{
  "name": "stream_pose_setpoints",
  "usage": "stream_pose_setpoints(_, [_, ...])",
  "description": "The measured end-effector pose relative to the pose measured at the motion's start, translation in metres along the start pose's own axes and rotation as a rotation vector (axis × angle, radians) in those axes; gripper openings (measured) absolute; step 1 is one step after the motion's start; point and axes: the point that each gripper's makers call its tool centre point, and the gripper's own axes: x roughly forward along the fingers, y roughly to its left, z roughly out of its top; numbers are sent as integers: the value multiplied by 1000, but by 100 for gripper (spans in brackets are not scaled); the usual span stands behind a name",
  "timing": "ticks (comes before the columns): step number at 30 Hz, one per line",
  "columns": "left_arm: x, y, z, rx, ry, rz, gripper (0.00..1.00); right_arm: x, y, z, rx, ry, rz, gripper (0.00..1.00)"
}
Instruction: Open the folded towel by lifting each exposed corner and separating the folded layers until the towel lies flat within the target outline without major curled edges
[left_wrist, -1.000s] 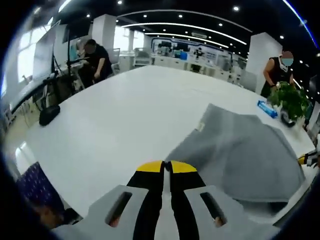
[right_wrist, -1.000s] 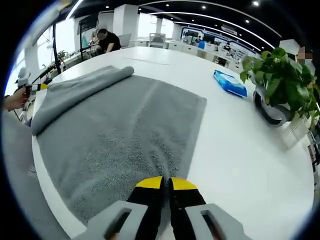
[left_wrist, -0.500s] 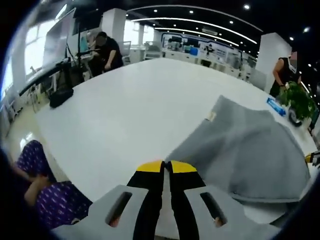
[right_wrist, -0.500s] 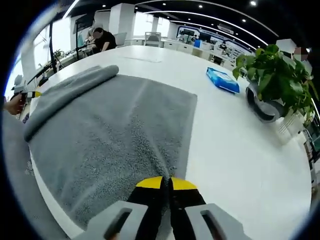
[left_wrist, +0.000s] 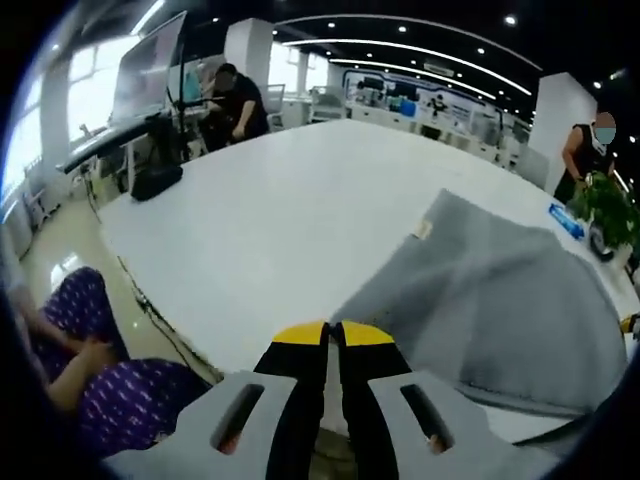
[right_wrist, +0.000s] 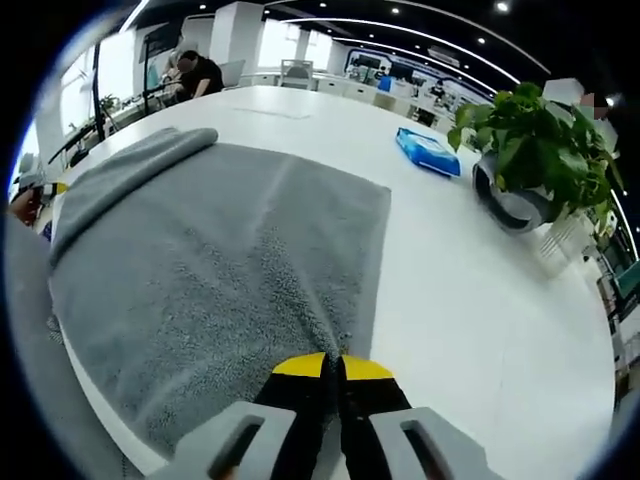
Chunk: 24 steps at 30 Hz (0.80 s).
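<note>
Gripping the gray towel (left_wrist: 500, 300) at two points, both grippers have their jaws pressed together with cloth pinched at the yellow tips. Left gripper (left_wrist: 333, 332): jaws closed on a towel corner near the table's near edge; from there the cloth rises in a raised sheet toward the right of the left gripper view, a small tag showing at its far corner. Right gripper (right_wrist: 333, 364): jaws closed on the towel's near edge, with a ridge of cloth running away from the tips.

In the right gripper view the towel (right_wrist: 220, 260) lies mostly spread on the white table (right_wrist: 470, 300), its far-left side rolled over into a thick fold. To its right, well apart: a blue packet (right_wrist: 428, 150) and a potted plant (right_wrist: 530, 150) in a round pot.

Left gripper view: bare white table (left_wrist: 280, 210) to the left of the towel. A person in purple patterned clothing (left_wrist: 90, 370) sits at lower left.
</note>
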Motion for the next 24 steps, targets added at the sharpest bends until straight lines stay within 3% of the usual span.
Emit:
stream_pose_setpoints(20, [-7, 9, -6, 3, -11, 18, 0, -28, -11, -38, 54, -2, -55, 0])
stream_pose_setpoints(24, [-11, 9, -3, -17, 2, 9, 0, -33, -12, -43, 115, -6, -45, 1])
